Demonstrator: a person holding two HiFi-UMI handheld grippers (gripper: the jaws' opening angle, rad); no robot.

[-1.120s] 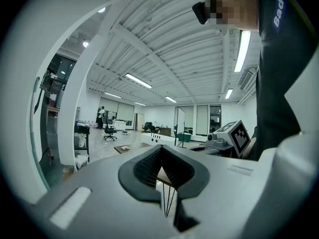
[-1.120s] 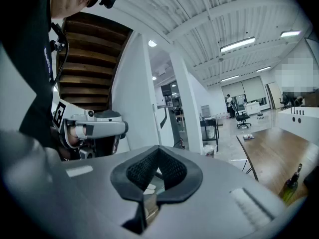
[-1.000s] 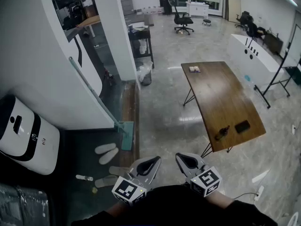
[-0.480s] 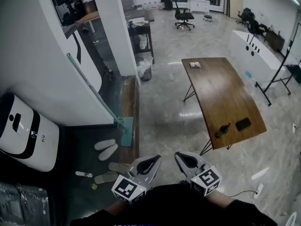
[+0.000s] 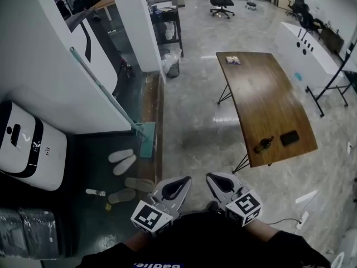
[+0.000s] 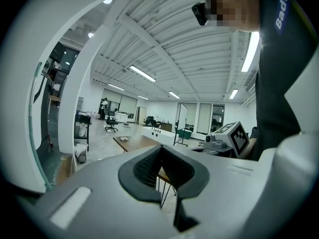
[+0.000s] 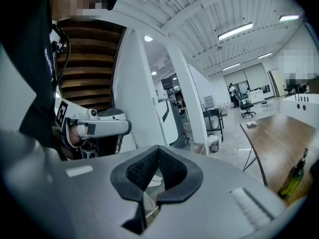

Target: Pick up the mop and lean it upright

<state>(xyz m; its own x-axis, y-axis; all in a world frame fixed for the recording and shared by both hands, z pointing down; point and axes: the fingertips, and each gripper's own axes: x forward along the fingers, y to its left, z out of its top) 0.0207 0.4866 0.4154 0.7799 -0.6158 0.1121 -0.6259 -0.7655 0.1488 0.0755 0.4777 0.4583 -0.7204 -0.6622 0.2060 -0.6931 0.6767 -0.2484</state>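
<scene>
The mop [image 5: 106,94] leans against the white wall at the left of the head view, its teal handle slanting up to the left and its flat teal head [image 5: 146,140] on the dark floor. In the left gripper view the mop handle [image 6: 33,118] shows as a thin teal line at the far left. My left gripper [image 5: 176,185] and right gripper [image 5: 220,183] hang side by side close to the person's body, well short of the mop. Both are shut with nothing between the pads, as the left gripper [image 6: 160,151] and the right gripper [image 7: 158,154] show in their own views.
A long wooden table [image 5: 262,94] stands to the right, with a bottle [image 5: 263,144] and a dark phone [image 5: 289,138] on it. Slippers [image 5: 124,162] lie on the floor below the mop head. A white appliance [image 5: 28,144] sits far left; a white pillar [image 5: 139,21] and black cart [image 5: 167,32] stand beyond.
The head view has tilted, so the mop, slippers and table sit higher in the picture. The mop stays leaning on the wall. Both grippers stay shut near the body.
</scene>
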